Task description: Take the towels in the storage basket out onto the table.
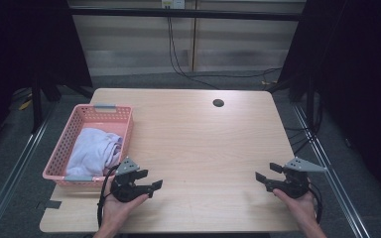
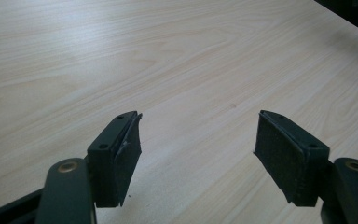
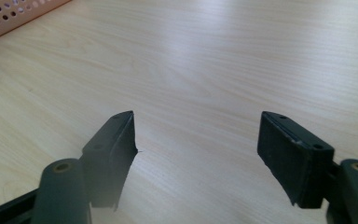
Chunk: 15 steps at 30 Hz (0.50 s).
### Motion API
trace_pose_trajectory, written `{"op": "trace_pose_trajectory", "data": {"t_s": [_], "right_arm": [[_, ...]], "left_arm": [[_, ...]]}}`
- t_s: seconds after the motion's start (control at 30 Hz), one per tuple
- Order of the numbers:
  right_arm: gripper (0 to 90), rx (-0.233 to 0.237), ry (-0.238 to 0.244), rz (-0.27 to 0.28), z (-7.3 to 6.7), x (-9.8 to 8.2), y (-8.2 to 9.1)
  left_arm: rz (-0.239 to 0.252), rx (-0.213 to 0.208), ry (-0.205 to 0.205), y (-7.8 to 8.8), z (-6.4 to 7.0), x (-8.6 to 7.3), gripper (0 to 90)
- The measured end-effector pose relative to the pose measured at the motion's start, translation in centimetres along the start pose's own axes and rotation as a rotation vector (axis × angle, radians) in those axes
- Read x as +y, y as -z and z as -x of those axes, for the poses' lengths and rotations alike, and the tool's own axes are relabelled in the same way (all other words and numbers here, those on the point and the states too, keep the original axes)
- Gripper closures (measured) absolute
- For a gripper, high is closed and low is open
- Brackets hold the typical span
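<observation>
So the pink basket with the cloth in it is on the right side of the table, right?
Not quite. The pink basket with the cloth in it sits on the left side of the table, beside the left gripper; the high view shows it.

Overhead camera; jaw-level closeups sharing table [image 1: 198, 144]

Both grippers' jaws wide apart
</observation>
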State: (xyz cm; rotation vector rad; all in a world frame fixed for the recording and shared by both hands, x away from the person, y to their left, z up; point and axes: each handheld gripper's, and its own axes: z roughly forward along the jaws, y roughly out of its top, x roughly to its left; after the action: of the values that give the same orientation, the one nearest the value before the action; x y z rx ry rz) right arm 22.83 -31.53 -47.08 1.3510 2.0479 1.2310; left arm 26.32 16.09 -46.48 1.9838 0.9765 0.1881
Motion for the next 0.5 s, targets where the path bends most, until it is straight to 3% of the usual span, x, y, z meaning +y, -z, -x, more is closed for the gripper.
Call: {"op": "trace_pose_trajectory", "data": {"t_s": [0.27, 0.5], "right_arm": [[26.8, 0.007, -0.001, -0.011, -0.1, -0.2, 0.3], [26.8, 0.013, 0.023, -0.028, -0.4, -0.4, 0.3]], "left_arm": [[0.001, -0.013, -0.004, -0.2, 0.1, 0.3, 31.1], [0.037, 0.000, -0.043, 1.7, 0.1, 1.7, 31.2]]}}
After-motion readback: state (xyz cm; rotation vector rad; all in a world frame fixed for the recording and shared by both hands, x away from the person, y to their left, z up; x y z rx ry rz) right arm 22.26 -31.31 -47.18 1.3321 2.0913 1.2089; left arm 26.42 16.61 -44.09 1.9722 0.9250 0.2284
